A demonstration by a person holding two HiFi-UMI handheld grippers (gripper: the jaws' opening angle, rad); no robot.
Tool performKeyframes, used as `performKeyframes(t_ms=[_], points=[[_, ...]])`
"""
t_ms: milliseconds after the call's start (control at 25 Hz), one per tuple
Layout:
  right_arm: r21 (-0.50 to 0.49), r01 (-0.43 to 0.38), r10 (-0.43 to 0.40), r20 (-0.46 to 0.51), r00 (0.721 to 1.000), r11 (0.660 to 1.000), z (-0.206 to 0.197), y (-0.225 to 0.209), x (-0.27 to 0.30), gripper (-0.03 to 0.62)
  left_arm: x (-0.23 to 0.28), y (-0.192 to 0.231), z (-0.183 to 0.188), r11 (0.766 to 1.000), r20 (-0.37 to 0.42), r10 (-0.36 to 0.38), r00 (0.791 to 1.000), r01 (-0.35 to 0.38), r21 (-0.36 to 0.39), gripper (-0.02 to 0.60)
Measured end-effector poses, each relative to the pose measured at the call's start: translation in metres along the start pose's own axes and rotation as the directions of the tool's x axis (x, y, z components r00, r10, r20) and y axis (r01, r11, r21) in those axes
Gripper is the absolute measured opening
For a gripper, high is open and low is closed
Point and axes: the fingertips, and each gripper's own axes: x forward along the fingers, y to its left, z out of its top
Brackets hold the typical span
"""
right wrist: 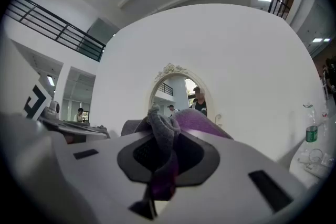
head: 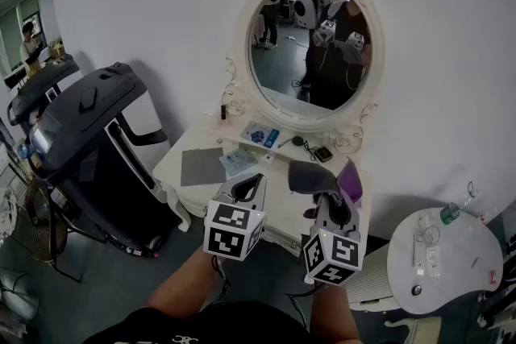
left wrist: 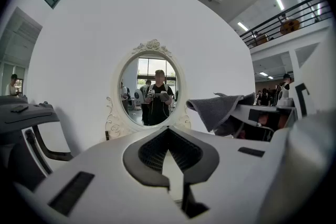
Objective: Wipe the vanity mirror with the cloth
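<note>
The vanity mirror (head: 313,44), an oval glass in a white scrolled frame, stands at the back of a white surface (head: 184,147) against the wall. The cloth (head: 310,176), grey on one face and purple on the other, is not on the glass yet. It is bunched in my right claw (head: 329,201), which is clenched on a fold of it above the front edge of the surface, well short of the mirror. My left claw (head: 248,188) hovers just beside it, its jaws drawn together on nothing

I judge the main risk to be the grip. Only a pinch of the cloth is caught and the rest flops loose, so pressing and rubbing on the glass could drag it free. If too little fabric covers the tips, the hard claw itself could knock the glass or the frame's raised scrollwork

Reaching across is the other hazard. A blue and white packet (head: 260,135), a small black object (head: 322,153) and a grey square mat (head: 201,167) lie on the surface below the mirror. The trailing cloth or my forearms could sweep them off. A firm push might also rock the mirror, though I cannot see how it is fixed

A treadmill (head: 81,125) stands to the left. A small round table (head: 476,274) to the right carries a green-capped bottle (head: 449,213)

I can read no brand, label or writing. The packet's print is too small, and the cubes on my claws carry only black and white square patterns
</note>
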Motion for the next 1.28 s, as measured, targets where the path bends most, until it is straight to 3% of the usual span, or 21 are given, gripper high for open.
performKeyframes(t_ms=[200,440,880,1080,1280], points=[[-0.027,-0.015,0.015,-0.023,1.0,1.0,-0.005,0.013,0.002,0.043,-0.003,0.006,-0.005,1.0,-0.012,0.0,1.0,0.0,-0.008,0.0],[0.007,-0.021,0.022,-0.018,1.0,1.0,-0.01,0.029,0.002,0.043,-0.012,0.019,-0.013,1.0,-0.017,-0.002,1.0,0.001,-0.018,0.0],[-0.016,-0.042,0.041,-0.027,0.999,0.999,-0.019,0.083,0.016,0.044,-0.03,0.069,-0.025,1.0,-0.022,-0.003,1.0,0.002,-0.031,0.0],[-0.07,-0.014,0.012,-0.027,1.0,0.997,-0.023,0.098,0.016,0.043,-0.035,0.09,-0.033,0.999,-0.029,-0.028,0.999,0.027,-0.036,0.0],[-0.103,0.034,-0.038,-0.042,0.998,0.994,-0.025,0.087,0.023,0.043,-0.027,0.098,-0.037,0.998,-0.05,-0.05,0.998,0.048,-0.046,0.0]])
